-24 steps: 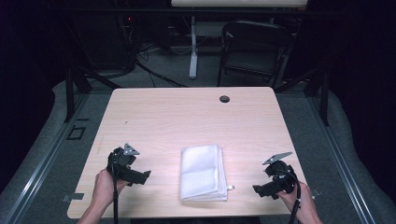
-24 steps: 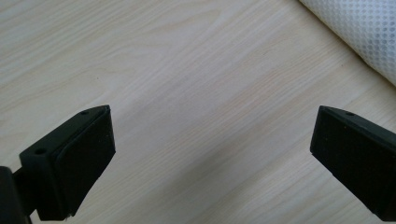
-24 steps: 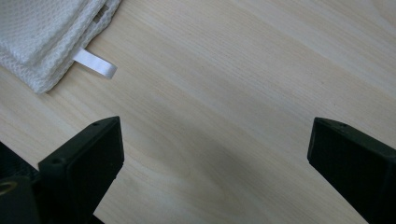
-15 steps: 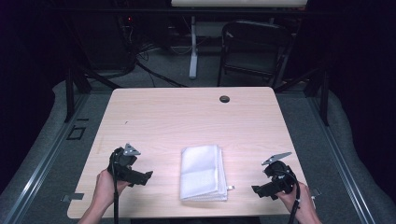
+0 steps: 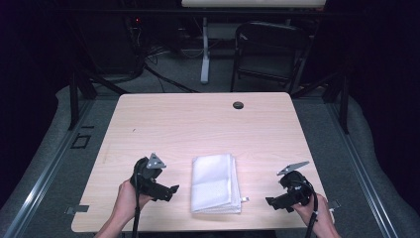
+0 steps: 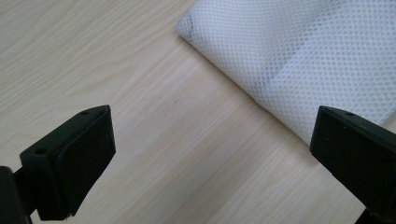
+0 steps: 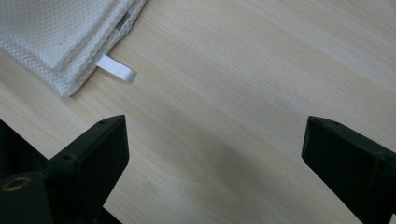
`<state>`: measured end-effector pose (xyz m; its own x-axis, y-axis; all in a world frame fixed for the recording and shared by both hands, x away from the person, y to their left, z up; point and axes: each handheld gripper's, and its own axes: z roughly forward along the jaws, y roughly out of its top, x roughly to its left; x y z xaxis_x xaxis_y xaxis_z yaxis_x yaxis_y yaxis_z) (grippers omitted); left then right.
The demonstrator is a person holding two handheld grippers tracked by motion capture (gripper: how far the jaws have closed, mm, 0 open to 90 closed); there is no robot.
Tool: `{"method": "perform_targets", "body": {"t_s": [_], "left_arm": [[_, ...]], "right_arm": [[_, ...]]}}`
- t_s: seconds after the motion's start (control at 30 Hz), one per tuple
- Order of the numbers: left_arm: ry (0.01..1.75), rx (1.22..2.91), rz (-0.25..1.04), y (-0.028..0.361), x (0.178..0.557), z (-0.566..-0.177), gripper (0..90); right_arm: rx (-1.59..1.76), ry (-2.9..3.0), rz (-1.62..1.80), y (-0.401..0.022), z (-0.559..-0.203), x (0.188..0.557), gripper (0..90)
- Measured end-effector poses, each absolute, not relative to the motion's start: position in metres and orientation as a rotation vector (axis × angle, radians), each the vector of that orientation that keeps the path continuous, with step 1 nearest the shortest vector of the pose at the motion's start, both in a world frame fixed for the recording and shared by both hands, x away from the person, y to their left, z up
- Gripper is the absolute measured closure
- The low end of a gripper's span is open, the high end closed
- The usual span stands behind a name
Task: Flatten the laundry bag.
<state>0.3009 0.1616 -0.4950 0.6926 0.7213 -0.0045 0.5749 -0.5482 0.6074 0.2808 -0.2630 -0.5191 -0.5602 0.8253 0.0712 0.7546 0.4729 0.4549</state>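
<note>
1. a folded white mesh cloth lies on the pale wood bench, near its front edge, between the two grippers.
2. a small white tag sticks out of the cloth's corner; it is blank, with no readable writing.
3. left gripper: jaws wide apart, holding nothing, just beside the cloth.
4. right gripper: jaws wide apart, empty, over bare wood near the tag.

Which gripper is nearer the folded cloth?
Left. The left gripper sits just off the cloth's left edge; the right gripper is farther off its right edge. Neither touches it.
</note>
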Motion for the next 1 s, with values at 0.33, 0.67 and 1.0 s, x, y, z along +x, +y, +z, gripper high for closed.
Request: {"method": "perform_targets", "body": {"t_s": [0.33, 0.67, 1.0], "left_arm": [[0.860, 2.349, 0.323, 0.135, 0.294, -0.493, 2.4], [0.741, 2.379, 0.274, 0.104, 0.291, -0.499, 4.9], [0.605, 2.480, 0.210, 0.072, 0.290, -0.513, 11.2]], "right_arm": [[1.389, 2.567, 0.691, -0.260, -0.520, 0.281, 9.4], [1.385, 2.566, 0.677, -0.261, -0.520, 0.281, 10.5], [1.397, 2.576, 0.700, -0.259, -0.522, 0.281, 11.7]]}}
